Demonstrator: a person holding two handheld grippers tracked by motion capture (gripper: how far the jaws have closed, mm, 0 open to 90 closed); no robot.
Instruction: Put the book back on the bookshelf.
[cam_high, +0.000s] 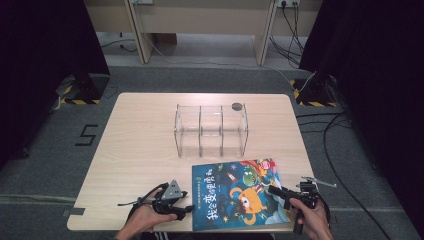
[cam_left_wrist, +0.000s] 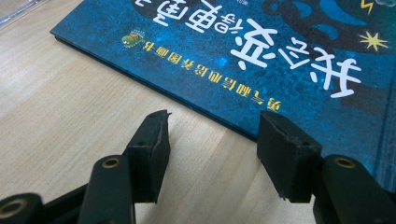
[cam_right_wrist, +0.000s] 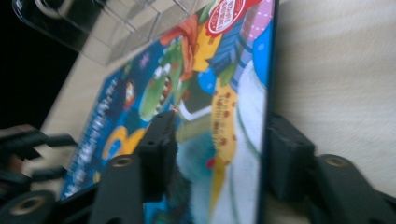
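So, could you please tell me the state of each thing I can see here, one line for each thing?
Blue picture book with cartoon monster cover: closed, lying flat on the table, cover up.
Clear plastic three-compartment organizer: upright, all compartments empty.
Light wooden table: carrying the book and the organizer.
Left hand-held gripper: open, at the book's left edge.
Right hand-held gripper: open, jaws either side of the book's right edge.

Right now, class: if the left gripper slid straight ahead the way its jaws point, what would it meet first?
Most likely the near long edge of the blue picture book. The left gripper is open, its jaws low over the bare wooden table, with the book's edge just beyond its tips; exact height is unclear.
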